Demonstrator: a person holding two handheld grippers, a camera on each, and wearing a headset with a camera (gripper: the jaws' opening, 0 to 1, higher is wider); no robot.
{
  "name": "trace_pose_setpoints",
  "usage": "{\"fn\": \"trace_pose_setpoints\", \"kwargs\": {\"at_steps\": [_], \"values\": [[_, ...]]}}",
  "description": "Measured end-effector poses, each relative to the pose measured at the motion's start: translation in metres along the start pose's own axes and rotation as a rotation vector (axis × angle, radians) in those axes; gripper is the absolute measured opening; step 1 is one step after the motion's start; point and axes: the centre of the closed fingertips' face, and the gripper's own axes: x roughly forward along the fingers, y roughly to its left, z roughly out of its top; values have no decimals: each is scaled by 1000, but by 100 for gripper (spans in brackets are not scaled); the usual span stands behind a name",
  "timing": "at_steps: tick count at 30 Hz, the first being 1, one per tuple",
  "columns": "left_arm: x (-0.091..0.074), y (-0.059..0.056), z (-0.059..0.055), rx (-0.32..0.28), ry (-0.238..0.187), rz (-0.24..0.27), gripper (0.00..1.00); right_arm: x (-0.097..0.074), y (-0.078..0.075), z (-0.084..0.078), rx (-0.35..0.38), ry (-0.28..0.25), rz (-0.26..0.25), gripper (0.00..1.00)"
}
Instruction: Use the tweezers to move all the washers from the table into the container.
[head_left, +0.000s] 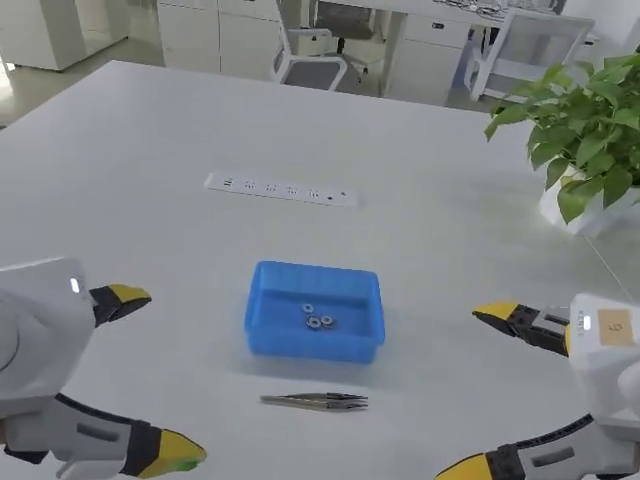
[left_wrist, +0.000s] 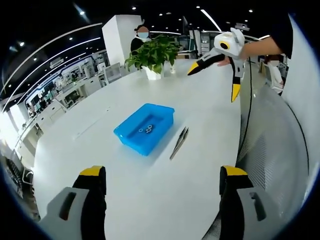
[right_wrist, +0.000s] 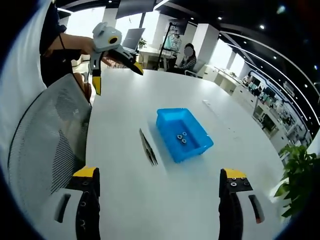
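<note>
While left gripper (head_left: 160, 375), right gripper (head_left: 472, 390) gape empty, slim silver tweezers (head_left: 315, 401) lie flat.

Saw the white, yellow-tipped left gripper (head_left: 165, 375) cropped by the head view's left and bottom edges, and the matching right gripper (head_left: 462, 392) cropped by its right and bottom edges. Lost part of the green leafy potted plant (head_left: 590, 120) past the right edge. Could not count the tiny silver washers (head_left: 314, 322) inside the blue plastic container (head_left: 300, 345) with certainty.
</note>
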Motion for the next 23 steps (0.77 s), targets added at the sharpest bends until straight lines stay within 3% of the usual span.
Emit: {"fn": "trace_pose_setpoints", "kwargs": {"at_steps": [6, 9, 15, 19, 23], "values": [[-10, -4, 4, -10, -12, 8, 100, -4, -7, -7, 16, 7, -21, 100], [-14, 2, -4, -11, 32, 51, 100, -5, -8, -8, 34, 10, -25, 100], [-18, 0, -1, -4, 39, 38, 100, -10, -8, -8, 56, -10, -36, 100], [-18, -4, -8, 58, 106, 5, 100, -11, -6, -11, 80, -12, -38, 100], [-18, -6, -2, 68, 89, -3, 100, -13, 0, -11, 102, -29, -33, 100]]}}
